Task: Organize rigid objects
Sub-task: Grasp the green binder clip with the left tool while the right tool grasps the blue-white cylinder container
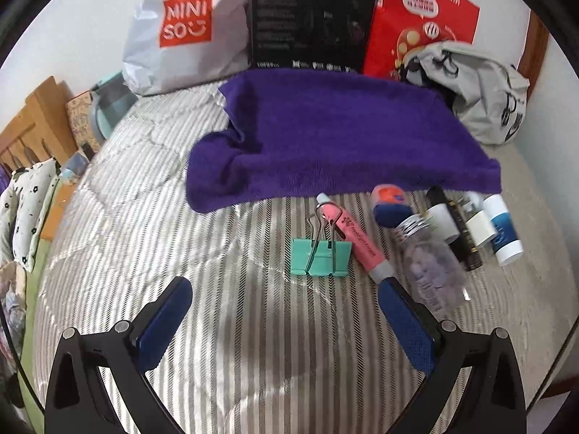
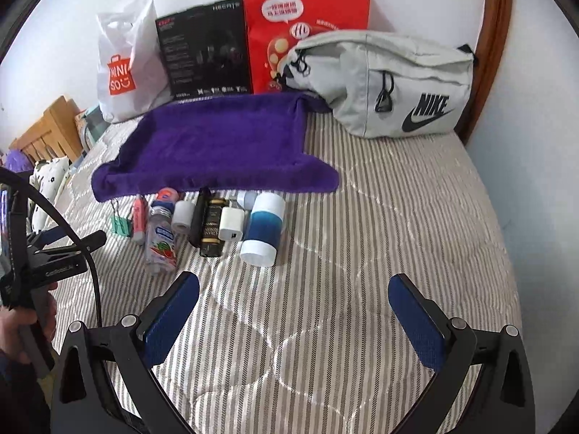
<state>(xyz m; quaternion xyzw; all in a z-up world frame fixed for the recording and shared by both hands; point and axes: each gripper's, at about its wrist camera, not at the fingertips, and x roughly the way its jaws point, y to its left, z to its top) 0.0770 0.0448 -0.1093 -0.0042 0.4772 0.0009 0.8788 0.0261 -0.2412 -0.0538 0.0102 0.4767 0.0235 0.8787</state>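
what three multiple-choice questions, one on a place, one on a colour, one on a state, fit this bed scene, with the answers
1. Where does the binder clip lie?
A. on the purple towel
B. on the striped bedcover, left of the pink tube
C. inside the grey bag

2. What colour is the towel?
A. purple
B. green
C. yellow

3. How do the left tongs stand?
A. shut on the clip
B. shut on nothing
C. open, holding nothing

Answers:
1 B: the clip rests on the bedcover, beside the pink tube.
2 A: both views show it purple.
3 C: the pads stand wide apart over bare cover.
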